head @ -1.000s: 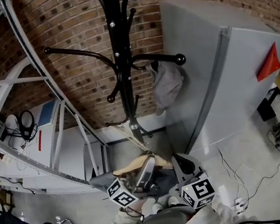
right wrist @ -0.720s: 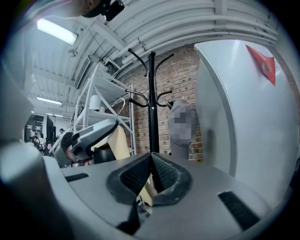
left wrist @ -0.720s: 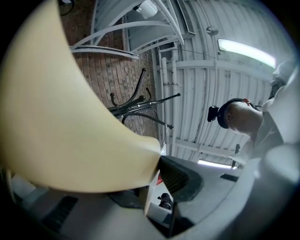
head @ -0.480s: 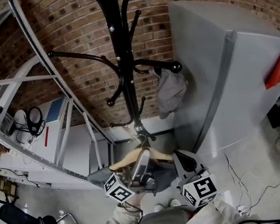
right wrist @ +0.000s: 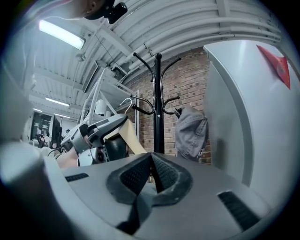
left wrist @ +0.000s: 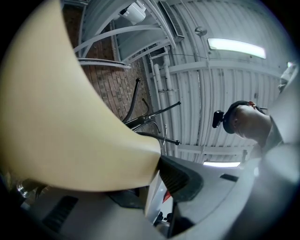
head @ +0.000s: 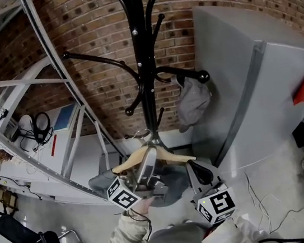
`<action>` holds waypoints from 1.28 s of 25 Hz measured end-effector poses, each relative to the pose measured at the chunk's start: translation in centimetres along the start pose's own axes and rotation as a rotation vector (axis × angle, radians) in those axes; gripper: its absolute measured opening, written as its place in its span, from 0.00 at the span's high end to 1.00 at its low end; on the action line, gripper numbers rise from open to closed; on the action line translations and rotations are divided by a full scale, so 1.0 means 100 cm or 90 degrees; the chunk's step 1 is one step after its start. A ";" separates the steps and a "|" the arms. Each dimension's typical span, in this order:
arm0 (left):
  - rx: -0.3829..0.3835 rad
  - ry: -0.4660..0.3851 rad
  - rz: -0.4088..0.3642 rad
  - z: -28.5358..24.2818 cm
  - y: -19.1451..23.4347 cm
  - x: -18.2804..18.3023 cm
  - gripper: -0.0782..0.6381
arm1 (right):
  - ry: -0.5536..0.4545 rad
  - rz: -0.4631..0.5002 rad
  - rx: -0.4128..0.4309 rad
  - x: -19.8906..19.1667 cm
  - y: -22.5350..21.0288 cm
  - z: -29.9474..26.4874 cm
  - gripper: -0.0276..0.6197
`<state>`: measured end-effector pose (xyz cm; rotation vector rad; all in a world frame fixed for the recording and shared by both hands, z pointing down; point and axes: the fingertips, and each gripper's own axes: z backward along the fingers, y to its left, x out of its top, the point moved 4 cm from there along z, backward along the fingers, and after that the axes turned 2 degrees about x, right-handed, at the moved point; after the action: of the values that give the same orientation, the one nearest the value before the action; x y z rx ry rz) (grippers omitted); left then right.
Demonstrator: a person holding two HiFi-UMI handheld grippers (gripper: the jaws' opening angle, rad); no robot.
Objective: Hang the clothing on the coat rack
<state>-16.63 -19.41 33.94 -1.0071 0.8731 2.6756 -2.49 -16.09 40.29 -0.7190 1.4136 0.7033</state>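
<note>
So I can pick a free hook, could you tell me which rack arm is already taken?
The ball-tipped arm on the right: a grey garment hangs from it; the others are bare.

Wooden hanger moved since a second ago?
Yes. The wooden hanger has moved up in the head view, closer to the coat rack pole.

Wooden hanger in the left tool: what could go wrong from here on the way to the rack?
1. Only the left tool holds the wooden hanger, near its middle; the grey garment draped below could tilt it or slide off, since the shut right tool supports nothing.
2. One coat rack arm already carries a grey cap; hooking there might knock it down.
</note>
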 end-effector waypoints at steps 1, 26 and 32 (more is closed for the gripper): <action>-0.001 -0.002 -0.002 -0.002 0.001 0.002 0.75 | -0.001 0.001 0.001 0.001 0.000 -0.002 0.92; -0.005 -0.027 -0.003 -0.037 0.048 0.035 0.75 | -0.037 0.025 0.006 0.013 -0.014 -0.053 0.92; -0.002 -0.025 0.005 -0.039 0.058 0.032 0.75 | -0.032 0.023 0.001 0.009 -0.019 -0.059 0.92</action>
<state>-18.86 -26.58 32.25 -0.9508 0.8668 2.6942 -4.52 -21.96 39.27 -0.6709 1.3850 0.7434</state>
